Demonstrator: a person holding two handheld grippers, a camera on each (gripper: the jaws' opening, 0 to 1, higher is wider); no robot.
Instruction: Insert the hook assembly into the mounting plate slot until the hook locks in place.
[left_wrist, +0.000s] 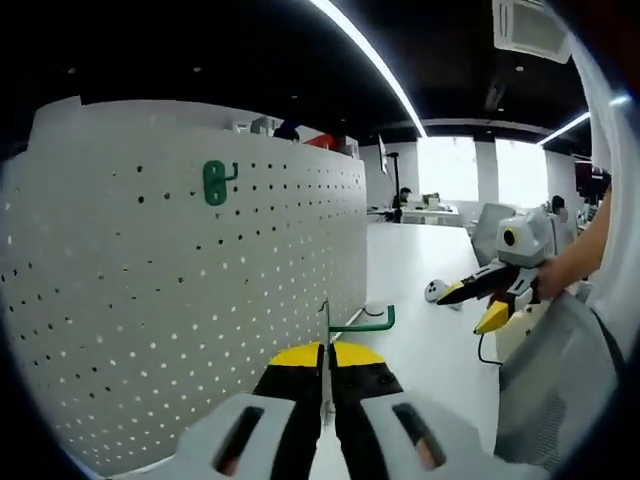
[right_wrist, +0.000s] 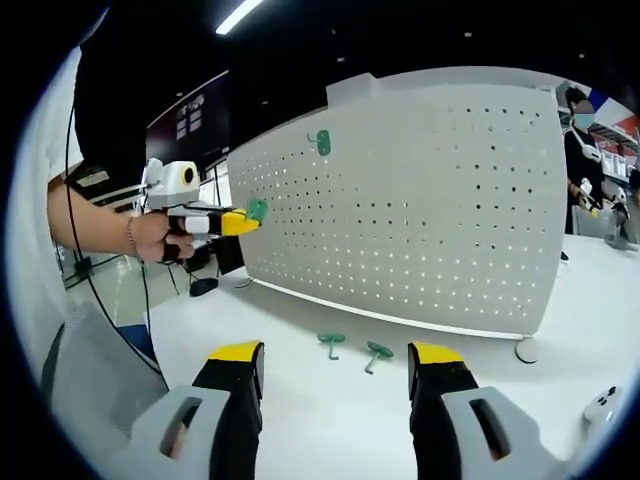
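Left gripper (left_wrist: 327, 362) clenched on green hook (left_wrist: 362, 324) beside white pegboard (left_wrist: 180, 300). Right gripper (right_wrist: 335, 360) released above table (right_wrist: 300, 420). No readable writing.

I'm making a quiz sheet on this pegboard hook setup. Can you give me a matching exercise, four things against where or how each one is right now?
Things:
1. left gripper
2. right gripper
3. mounted hook
4. two loose hooks

States:
A. lying on the white table near the pegboard
B. jaws open, holding nothing
C. hanging high on the pegboard
D. shut on a green hook

Pairs: 1-D, 2-B, 3-C, 4-A
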